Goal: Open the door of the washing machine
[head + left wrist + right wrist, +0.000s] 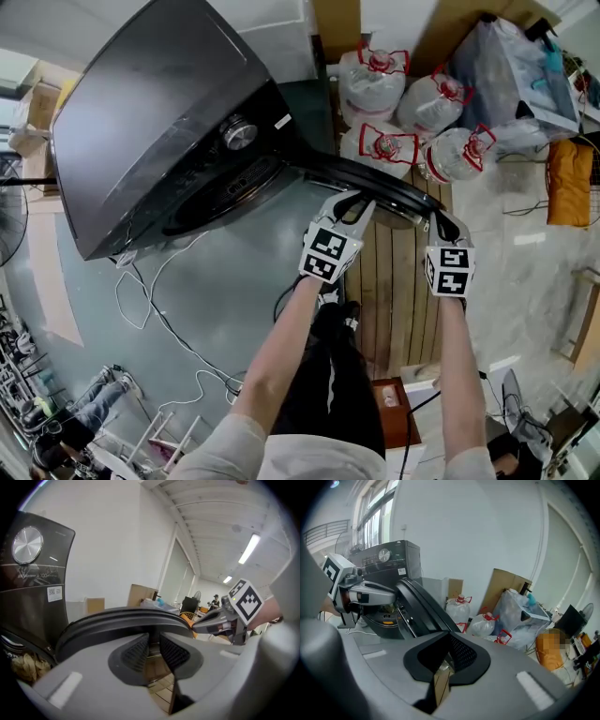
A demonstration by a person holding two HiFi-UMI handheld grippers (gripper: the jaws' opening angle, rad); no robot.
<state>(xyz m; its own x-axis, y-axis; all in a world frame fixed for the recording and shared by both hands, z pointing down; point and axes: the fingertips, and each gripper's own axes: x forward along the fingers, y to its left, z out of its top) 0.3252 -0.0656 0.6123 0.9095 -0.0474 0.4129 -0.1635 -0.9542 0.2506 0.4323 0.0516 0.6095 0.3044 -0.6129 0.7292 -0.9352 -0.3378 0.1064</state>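
Note:
The dark grey washing machine [159,122] stands at the upper left with its round door [375,178] swung out towards me. My left gripper [359,200] reaches the door's black rim near its middle. In the left gripper view its pads [171,652] stand apart with wooden floor showing between them, and the rim [122,620] arcs just past the tips. My right gripper [442,223] sits at the rim's free end. Its jaws [449,654] are shut with nothing between them, and the door [422,611] lies to their left.
Several water jugs [375,84] and a stuffed plastic bag [511,66] stand behind the door. An orange cloth [570,183] lies at the right. Wooden slats [394,291] run under the grippers. White cables [150,300] trail on the floor at the left.

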